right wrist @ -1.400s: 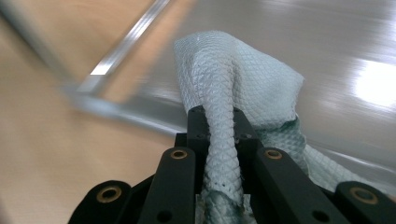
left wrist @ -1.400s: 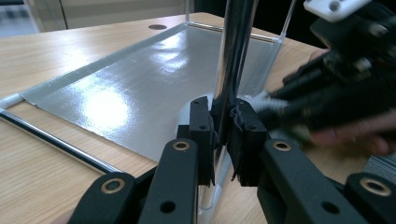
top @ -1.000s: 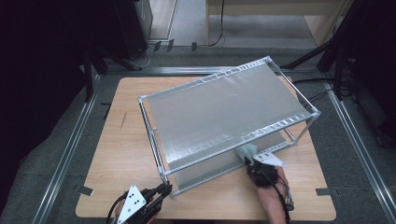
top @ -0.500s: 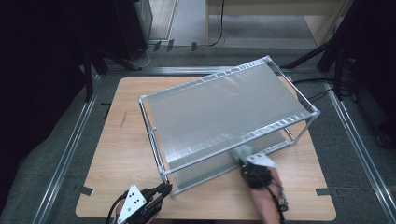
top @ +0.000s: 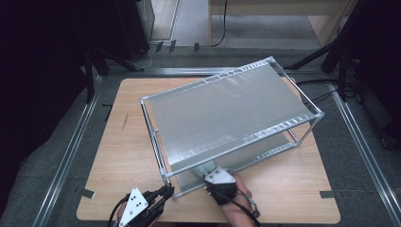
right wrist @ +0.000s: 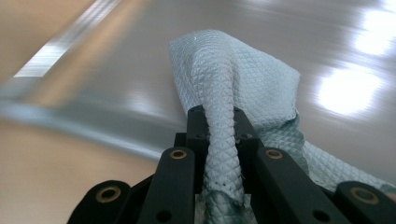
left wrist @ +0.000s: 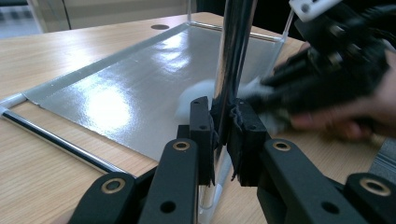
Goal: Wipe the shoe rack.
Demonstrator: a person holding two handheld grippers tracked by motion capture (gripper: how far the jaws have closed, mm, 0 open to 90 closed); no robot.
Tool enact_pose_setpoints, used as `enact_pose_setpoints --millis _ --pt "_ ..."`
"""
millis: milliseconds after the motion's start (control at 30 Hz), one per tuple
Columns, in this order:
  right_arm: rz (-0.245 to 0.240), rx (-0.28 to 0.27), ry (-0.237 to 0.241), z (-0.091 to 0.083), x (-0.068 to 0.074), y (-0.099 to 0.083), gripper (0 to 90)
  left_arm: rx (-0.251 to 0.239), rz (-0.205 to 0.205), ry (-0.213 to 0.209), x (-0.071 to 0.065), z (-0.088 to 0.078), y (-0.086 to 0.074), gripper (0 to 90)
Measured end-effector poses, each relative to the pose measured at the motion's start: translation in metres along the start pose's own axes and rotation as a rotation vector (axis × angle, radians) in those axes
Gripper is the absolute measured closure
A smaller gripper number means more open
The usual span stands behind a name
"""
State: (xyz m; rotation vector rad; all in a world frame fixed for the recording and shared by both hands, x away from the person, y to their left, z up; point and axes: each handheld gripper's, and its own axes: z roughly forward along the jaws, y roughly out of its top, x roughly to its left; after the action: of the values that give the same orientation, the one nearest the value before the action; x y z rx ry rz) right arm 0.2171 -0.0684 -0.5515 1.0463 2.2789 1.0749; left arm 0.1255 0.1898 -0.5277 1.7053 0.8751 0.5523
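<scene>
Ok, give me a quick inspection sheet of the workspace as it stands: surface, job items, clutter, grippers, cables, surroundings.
Surface: wooden table, bare around the rack.
Job's things: two-tier metal rack set askew on the table; pale cloth lying on the lower shelf.
Clutter: nothing seen.
Grippers: left gripper shut on the rack's near corner post; right gripper shut on the cloth, reaching under the top shelf at the near edge.
Cables: black cable trails from the right gripper over the hand; more cables on the floor beyond and right of the table.
Surroundings: metal rails along the floor around the table, dark stands at both sides.
</scene>
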Motion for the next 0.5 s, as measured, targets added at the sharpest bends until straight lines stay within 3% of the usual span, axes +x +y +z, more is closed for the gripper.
enact_pose_setpoints --millis 67,100,167,267,367,500 --pt "0.044 -0.002 -0.069 -0.003 -0.028 -0.005 82.9 0.000 0.001 0.001 0.000 0.000 0.000 81.6" --pt "0.088 -0.002 -0.111 -0.007 -0.050 -0.009 83.0 0.000 0.000 0.001 0.000 0.000 0.000 81.6" --pt "0.131 -0.002 -0.154 -0.010 -0.071 -0.012 83.0 0.000 0.001 0.000 0.000 0.000 0.000 81.6" --pt "0.256 -0.007 -0.245 -0.021 -0.111 -0.020 82.4 -0.003 -0.002 -0.002 0.000 0.000 0.000 81.6" --pt "0.340 -0.028 -0.306 -0.032 -0.141 -0.027 82.5 -0.005 -0.003 0.000 0.001 0.001 0.000 81.6" --pt "0.377 -0.034 -0.402 -0.044 -0.169 -0.035 82.3 -0.005 -0.001 0.001 0.000 0.001 0.000 81.6"
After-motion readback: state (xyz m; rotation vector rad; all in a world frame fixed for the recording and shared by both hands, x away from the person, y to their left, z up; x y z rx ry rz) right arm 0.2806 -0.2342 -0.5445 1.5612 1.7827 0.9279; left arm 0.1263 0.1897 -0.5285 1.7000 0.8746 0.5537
